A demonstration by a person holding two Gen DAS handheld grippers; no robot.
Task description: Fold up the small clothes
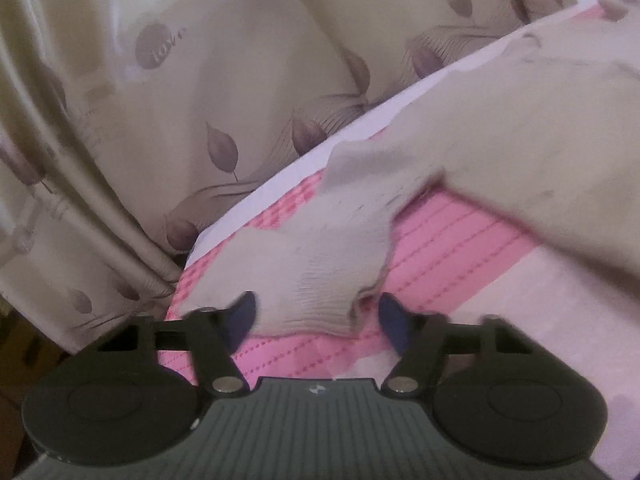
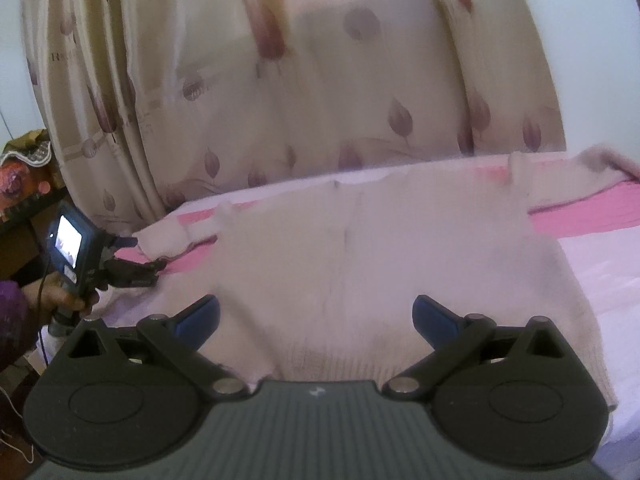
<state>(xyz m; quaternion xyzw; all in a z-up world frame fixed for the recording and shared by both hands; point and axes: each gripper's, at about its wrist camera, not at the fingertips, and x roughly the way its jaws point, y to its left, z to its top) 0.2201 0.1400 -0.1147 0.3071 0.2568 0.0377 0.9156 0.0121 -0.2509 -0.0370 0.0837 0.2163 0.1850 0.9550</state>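
Cream sweater [image 2: 360, 264] lies flat on the bed [image 2: 600, 256], sleeves out sideways. Left gripper [image 1: 316, 316] half-closed around the ribbed sleeve cuff [image 1: 320, 296], fingers not visibly pinching it. Right gripper [image 2: 316, 316] spread wide over the hem, empty. Curtain [image 1: 200, 80] print: "love", "R".

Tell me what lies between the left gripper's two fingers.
The ribbed cuff of the cream sweater's sleeve lies between the left gripper's open fingers, over the pink bedcover; left wrist view.

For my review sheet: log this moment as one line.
sweater: flat on bed | left claw: around sleeve cuff, not clamped | right claw: open over hem | fold: not started
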